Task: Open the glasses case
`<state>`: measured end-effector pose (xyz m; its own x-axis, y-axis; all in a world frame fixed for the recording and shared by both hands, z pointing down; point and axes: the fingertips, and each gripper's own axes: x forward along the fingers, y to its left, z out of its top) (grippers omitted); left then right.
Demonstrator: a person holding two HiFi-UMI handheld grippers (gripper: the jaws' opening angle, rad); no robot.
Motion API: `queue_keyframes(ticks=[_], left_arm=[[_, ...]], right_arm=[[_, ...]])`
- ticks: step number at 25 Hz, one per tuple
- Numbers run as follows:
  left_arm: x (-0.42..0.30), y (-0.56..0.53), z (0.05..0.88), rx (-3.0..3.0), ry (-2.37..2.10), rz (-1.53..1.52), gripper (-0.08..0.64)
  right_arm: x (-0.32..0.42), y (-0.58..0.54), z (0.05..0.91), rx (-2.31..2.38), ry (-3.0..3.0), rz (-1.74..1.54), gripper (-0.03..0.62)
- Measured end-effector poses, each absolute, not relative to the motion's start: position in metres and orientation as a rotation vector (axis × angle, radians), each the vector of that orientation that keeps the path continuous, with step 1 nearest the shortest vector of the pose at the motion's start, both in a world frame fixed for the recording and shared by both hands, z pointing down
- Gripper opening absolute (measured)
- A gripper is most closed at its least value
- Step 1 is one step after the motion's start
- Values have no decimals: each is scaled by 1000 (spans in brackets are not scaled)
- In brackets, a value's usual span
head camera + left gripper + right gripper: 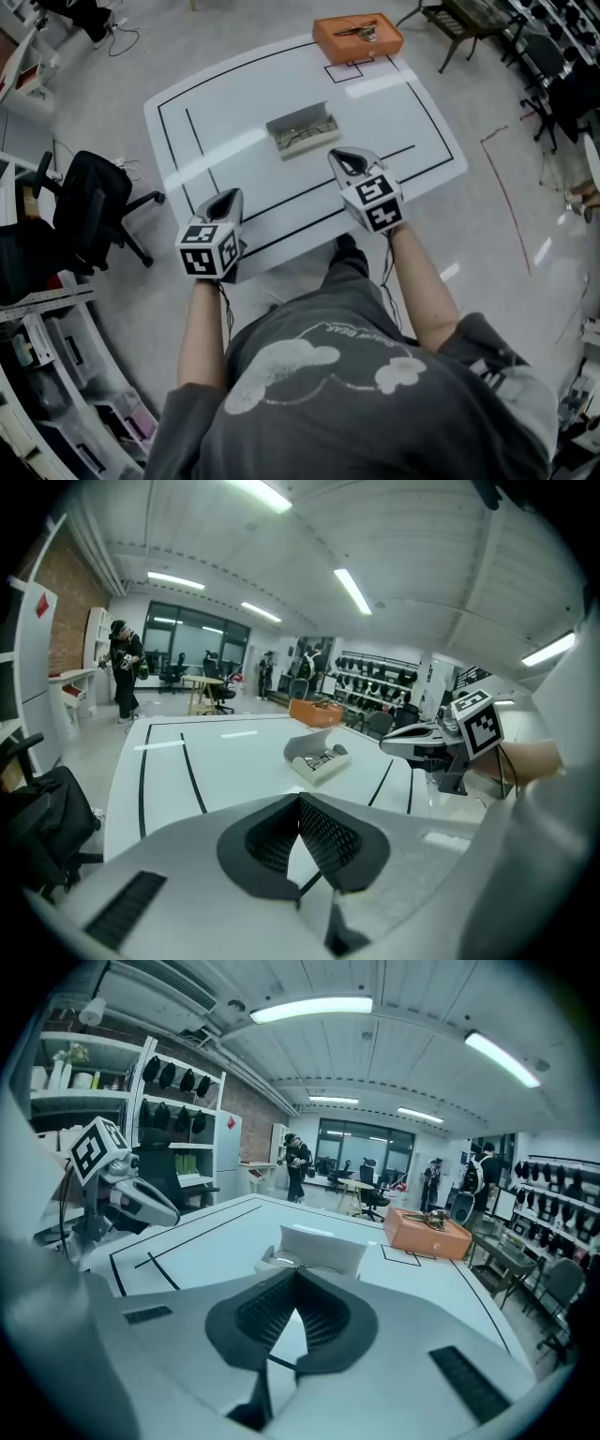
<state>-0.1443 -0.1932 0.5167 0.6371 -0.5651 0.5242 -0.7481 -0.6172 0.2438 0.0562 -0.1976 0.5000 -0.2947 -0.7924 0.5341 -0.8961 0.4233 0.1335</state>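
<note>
The grey glasses case [303,129] lies open in the middle of the white table [225,103], lid up, with a pair of glasses inside. The left gripper view shows the case [319,759] ahead and to the right. In the right gripper view the case [314,1251] sits just beyond the jaws, its lid facing me. My left gripper [228,195] is over the table's front left edge, well short of the case, jaws shut and empty. Nearer the case's front right, my right gripper [339,155] is also shut on nothing.
An orange box [357,37] with a metal object on top stands at the table's far right corner. A black office chair [89,211] stands left of the table. Black lines mark the tabletop. People stand far back in the room.
</note>
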Motion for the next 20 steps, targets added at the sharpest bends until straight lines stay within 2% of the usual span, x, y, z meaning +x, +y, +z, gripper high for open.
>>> queue_keyframes(ticks=[11,20], left_arm=[[-207,-135,497,2512,-910,515,2],[-226,-81,490,2572,-779,491,2]], right_arm=[[-12,-127,479,1545,-2064,232,0],[-46,-52,462,1661,-2004,253,0]])
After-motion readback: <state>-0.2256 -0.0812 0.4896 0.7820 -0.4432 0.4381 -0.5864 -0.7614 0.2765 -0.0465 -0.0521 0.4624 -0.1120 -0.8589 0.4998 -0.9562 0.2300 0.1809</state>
